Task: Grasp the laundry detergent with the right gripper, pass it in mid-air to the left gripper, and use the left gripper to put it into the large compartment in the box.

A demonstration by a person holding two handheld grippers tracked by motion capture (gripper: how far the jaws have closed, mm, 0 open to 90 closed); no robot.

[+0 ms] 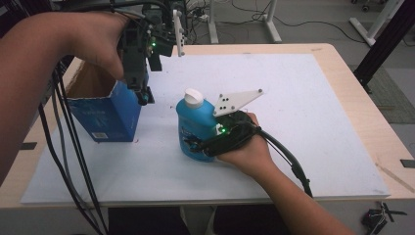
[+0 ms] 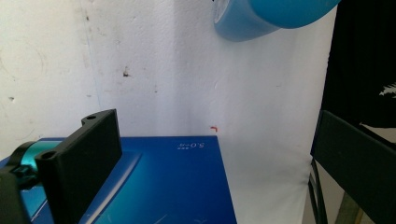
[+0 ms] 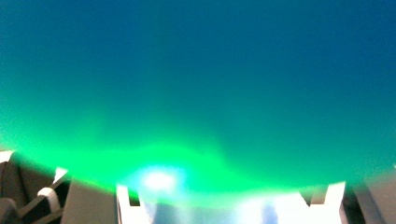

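A blue bottle (image 1: 192, 121) with a white cap (image 1: 194, 98) stands upright mid-table. My right gripper (image 1: 195, 145) comes in from the right and is shut on its lower body. The bottle's blue wall (image 3: 196, 84) sits blurred right against the camera in the right gripper view, lit green. An open blue carton (image 1: 105, 115) stands to the left. My left gripper (image 1: 143, 95) points down over the carton's right top edge. Its jaws stand wide apart, so it is open (image 2: 215, 177). The carton's outer face (image 2: 177, 186) lies between them and the bottle's base (image 2: 261, 16) beyond.
A white mat (image 1: 303, 122) covers most of the wooden table (image 1: 352, 88). Black cables (image 1: 73, 161) hang off the left edge from the left hand. A cable (image 1: 288, 159) trails from the right gripper toward the front edge. White table legs (image 1: 271, 22) stand beyond the far edge.
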